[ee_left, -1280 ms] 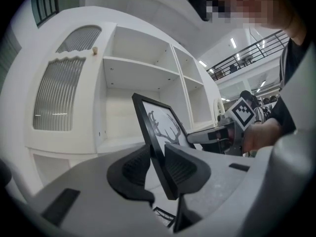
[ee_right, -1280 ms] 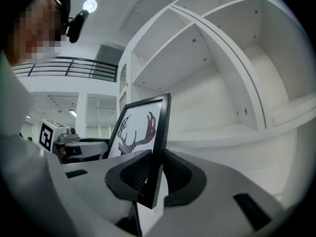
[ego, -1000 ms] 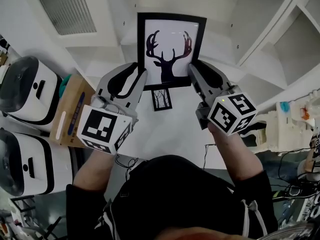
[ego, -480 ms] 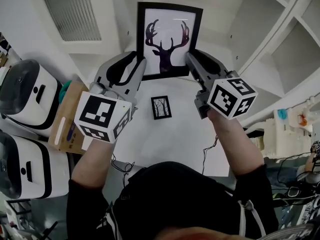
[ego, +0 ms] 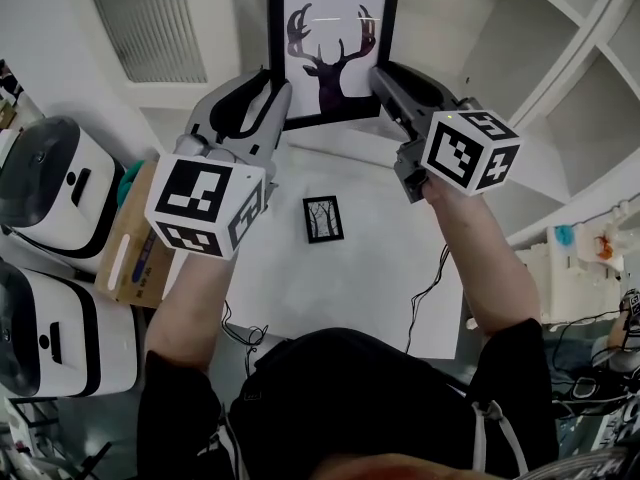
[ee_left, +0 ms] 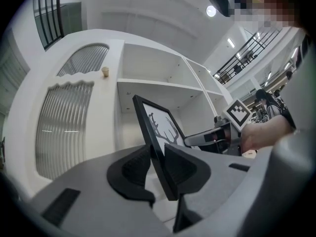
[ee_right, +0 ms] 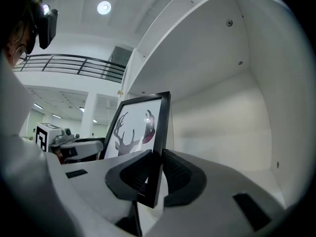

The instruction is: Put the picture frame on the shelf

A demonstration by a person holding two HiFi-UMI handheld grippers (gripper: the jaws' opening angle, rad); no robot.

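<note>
A black picture frame (ego: 330,48) with a dark deer-head silhouette on white is held upright in the air in front of a white shelf unit (ego: 560,78). My left gripper (ego: 277,103) is shut on the frame's lower left edge (ee_left: 157,152). My right gripper (ego: 378,86) is shut on its lower right edge (ee_right: 157,157). In the left gripper view the frame (ee_left: 153,127) stands before the open shelf compartments (ee_left: 153,68). In the right gripper view the frame (ee_right: 140,127) is next to a white compartment wall (ee_right: 217,83).
A small black-framed tree picture (ego: 322,219) lies on the white table (ego: 350,278) below. A cardboard box (ego: 135,233) and two white appliances (ego: 45,178) stand at the left. A ribbed panel (ego: 145,23) is at upper left. A small cup (ee_left: 105,72) sits on the unit's top.
Both grippers have carried the deer frame up and away from the table toward the shelf unit. The small tree picture has stayed on the table and now lies well below the frame.
</note>
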